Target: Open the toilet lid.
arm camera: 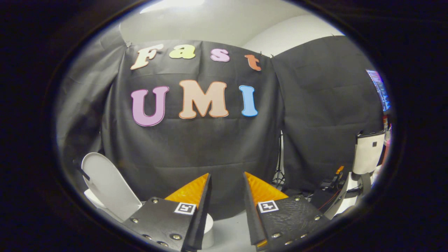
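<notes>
The white toilet lid stands raised, tilted back, to the left of my fingers and a little beyond them. A bit of the white toilet body shows under it, and another white rounded part shows low between the fingers. My gripper is open with nothing between its fingers, pointing at the black cloth wall and held apart from the lid.
The black cloth wall hangs straight ahead. To the right stand a white device on a stand, cables and small gear, and a tripod leg. A lit screen is at the far right. Pale floor lies below.
</notes>
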